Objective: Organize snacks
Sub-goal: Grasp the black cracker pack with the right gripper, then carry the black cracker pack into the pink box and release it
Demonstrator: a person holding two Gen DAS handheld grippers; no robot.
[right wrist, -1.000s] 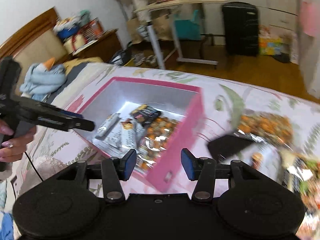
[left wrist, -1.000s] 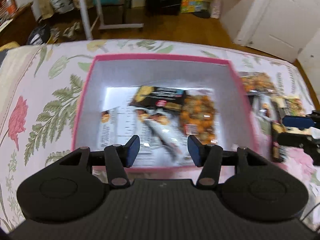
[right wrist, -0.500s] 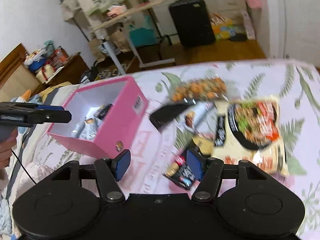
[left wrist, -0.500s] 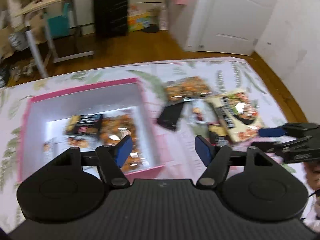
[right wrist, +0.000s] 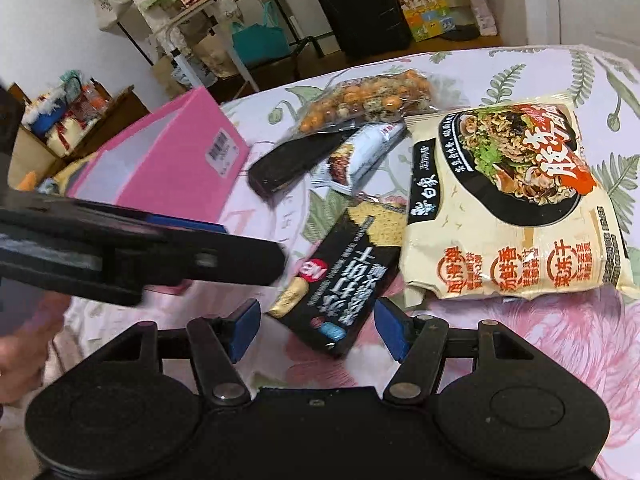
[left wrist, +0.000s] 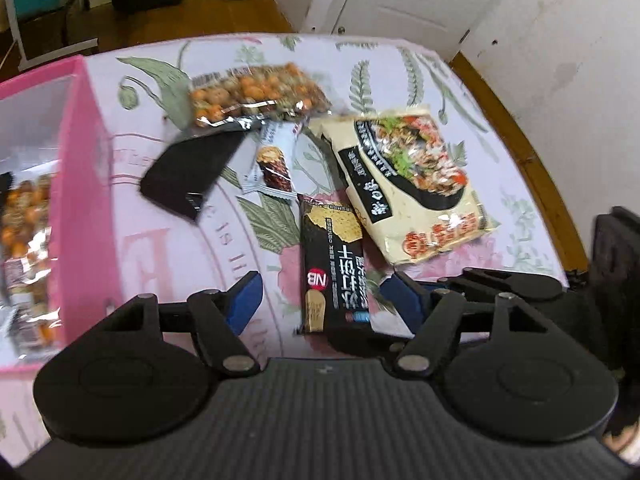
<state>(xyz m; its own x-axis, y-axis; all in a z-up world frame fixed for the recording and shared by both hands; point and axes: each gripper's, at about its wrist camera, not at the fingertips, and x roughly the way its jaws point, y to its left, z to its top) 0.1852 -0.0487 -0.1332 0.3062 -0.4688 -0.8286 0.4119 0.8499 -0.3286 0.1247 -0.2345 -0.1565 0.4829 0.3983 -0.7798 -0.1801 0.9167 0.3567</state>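
Observation:
Loose snacks lie on the floral bedspread: a black cracker packet point(left wrist: 334, 268) point(right wrist: 340, 280), a cream noodle packet point(left wrist: 412, 184) point(right wrist: 512, 208), an orange nut bag point(left wrist: 256, 92) point(right wrist: 368, 100), a plain black packet point(left wrist: 192, 168) point(right wrist: 296, 160) and a small white bar point(left wrist: 272, 168) point(right wrist: 356, 156). My left gripper point(left wrist: 322, 300) is open low over the cracker packet's near end, which lies loose between the pads. My right gripper point(right wrist: 320, 328) is open over the same packet from the other side. The pink box point(left wrist: 80, 160) point(right wrist: 180, 168), holding several snacks, stands to the left.
The left gripper point(right wrist: 252, 248) reaches in from the left in the right wrist view, a hand behind it. The right gripper's fingers point(left wrist: 516, 284) sit close beside the left gripper. Beyond the bed's far edge are a wooden floor, a black suitcase point(right wrist: 360, 4) and a folding table point(right wrist: 200, 12).
Both grippers swung away from the pink box to the loose snacks on the right and sank toward the bed. Both sets of jaws stand wider than a second ago.

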